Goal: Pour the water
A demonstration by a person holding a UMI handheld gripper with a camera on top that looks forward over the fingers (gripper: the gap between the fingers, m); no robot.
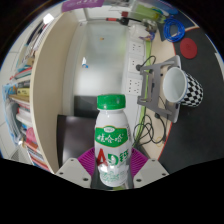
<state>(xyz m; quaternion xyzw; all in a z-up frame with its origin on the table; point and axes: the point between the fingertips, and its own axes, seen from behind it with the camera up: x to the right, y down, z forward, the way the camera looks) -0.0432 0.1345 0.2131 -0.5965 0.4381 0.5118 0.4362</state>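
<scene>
A small white bottle (111,135) with a green cap and a green and red "AD" label stands upright between my fingers. Both purple pads (90,160) press against its lower sides, so my gripper (112,170) is shut on it. The bottle appears lifted, with the table surface below and beyond it. To the right and beyond the bottle, a white cup (176,86) with a black and white checkered pattern lies on its side in a grey clamp stand (150,95), its mouth facing the bottle.
A white desk (110,60) stretches ahead with a dark monitor or panel (75,130) at the left. Shelves with coloured items (20,100) run along the left. Green cables (148,125) trail beneath the clamp stand.
</scene>
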